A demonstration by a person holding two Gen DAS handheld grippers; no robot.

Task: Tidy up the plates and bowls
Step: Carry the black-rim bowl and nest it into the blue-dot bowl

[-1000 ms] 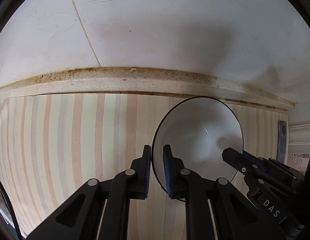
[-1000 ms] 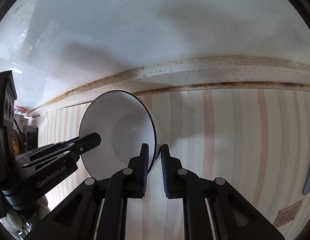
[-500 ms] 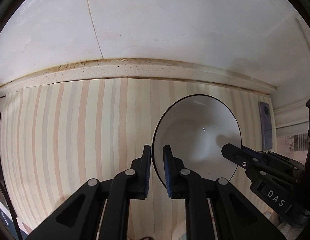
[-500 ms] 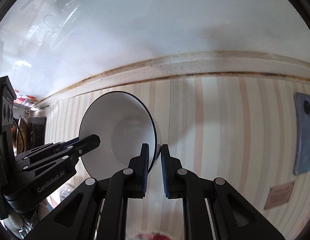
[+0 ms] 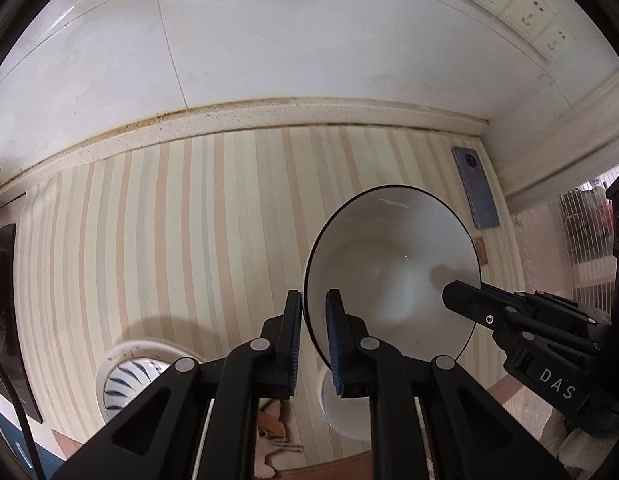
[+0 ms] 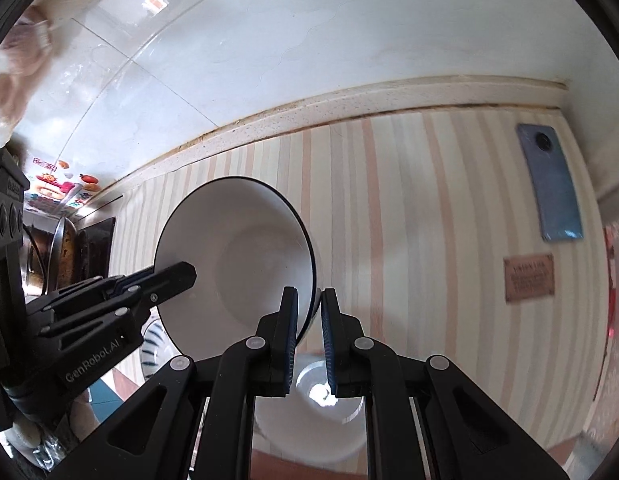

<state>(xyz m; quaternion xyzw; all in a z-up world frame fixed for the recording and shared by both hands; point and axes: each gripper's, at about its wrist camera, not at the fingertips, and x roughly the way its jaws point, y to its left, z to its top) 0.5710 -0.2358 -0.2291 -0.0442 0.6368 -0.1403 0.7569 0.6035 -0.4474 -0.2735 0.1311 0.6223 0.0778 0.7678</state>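
Note:
A white bowl with a dark rim [image 5: 389, 268] is held in the air between both grippers. My left gripper [image 5: 313, 320] is shut on its left rim. My right gripper [image 6: 307, 316] is shut on its right rim, and the bowl shows in the right wrist view [image 6: 233, 256] too. Each gripper appears in the other's view, the right one [image 5: 465, 300] and the left one [image 6: 177, 276]. Below the held bowl a plain white bowl [image 5: 345, 412] [image 6: 309, 420] stands on the striped counter. A blue-striped bowl on a white plate [image 5: 129, 376] stands to the left.
The striped counter [image 5: 169, 240] ends at a tiled wall with a stone ledge [image 5: 269, 112]. A blue-grey phone [image 5: 475, 188] [image 6: 549, 184] lies at the back right. A brown card [image 6: 529, 276] lies near it. A dark appliance [image 5: 1, 280] stands at the left edge.
Both grippers have lifted the bowl up and back from the wall. The counter has dropped away, and the bowls below and the phone have come into view.

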